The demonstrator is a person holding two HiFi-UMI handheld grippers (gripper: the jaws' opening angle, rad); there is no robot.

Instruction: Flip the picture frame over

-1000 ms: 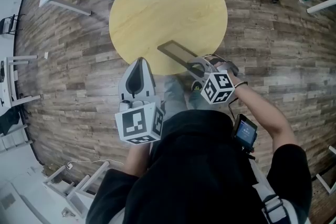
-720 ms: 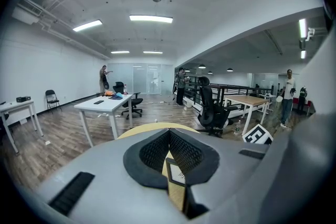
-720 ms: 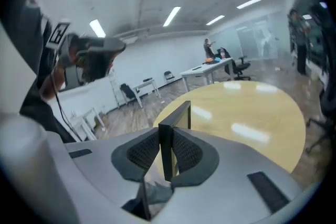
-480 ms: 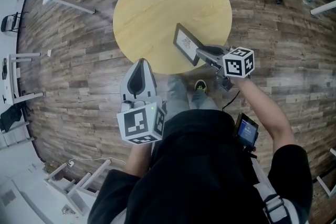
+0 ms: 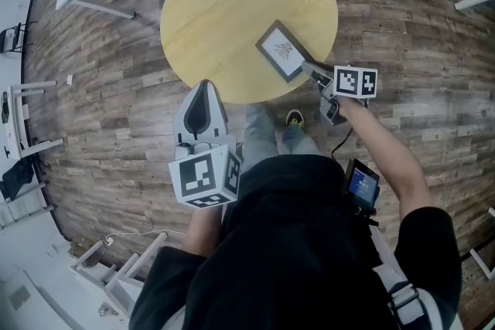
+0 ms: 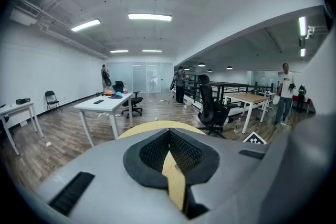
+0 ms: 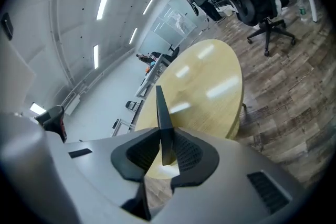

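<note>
A: What finish do I see on the round table (image 5: 224, 11)?
B: I read pale wood, smooth, lightly glossy; the picture frame (image 5: 283, 50) border looks dark and matt, the floor (image 5: 402, 35) grainy grey-brown wood planks

One picture frame (image 5: 282, 50); one round table (image 5: 216, 11)

The left gripper (image 6: 169, 131) has its jaws closed together at the tips with nothing between them; only a sliver of pale wood shows through the slit lower down. Just past the jaws curves the near edge of the round table (image 6: 137, 129), its visible strip bare. On the wooden floor (image 6: 63, 131) beyond stand a white desk (image 6: 105, 104) at the left, a black office chair (image 6: 211, 110) right of centre and a wooden desk (image 6: 253, 98) further right, with a person (image 6: 285, 93) beside it.
</note>
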